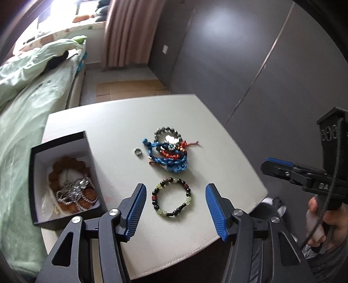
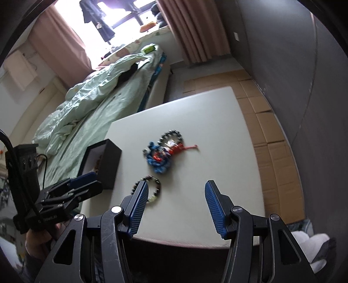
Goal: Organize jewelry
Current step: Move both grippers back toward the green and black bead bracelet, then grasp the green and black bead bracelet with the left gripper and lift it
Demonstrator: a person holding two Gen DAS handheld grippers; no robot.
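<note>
Past the fingertips, a pale grey padded tabletop [image 1: 121, 122] fills the middle ground. Off to the left, a bed under rumpled mint-green bedding [image 2: 87, 102], something black lying on it. Beyond that, dusty-pink pleated curtains [image 1: 128, 32] hang beside a bright window [image 2: 134, 13]. To the right runs a dark grey panelled wall [image 1: 250, 54], flattened brown cardboard [image 2: 274, 135] on the floor beneath.

Your two wrist cams both look steeply down past their fingers [image 1: 139, 209] at the desk [image 1: 121, 122], close up; both share the beaded bracelet [image 1: 171, 197] ahead of the fingers.
</note>
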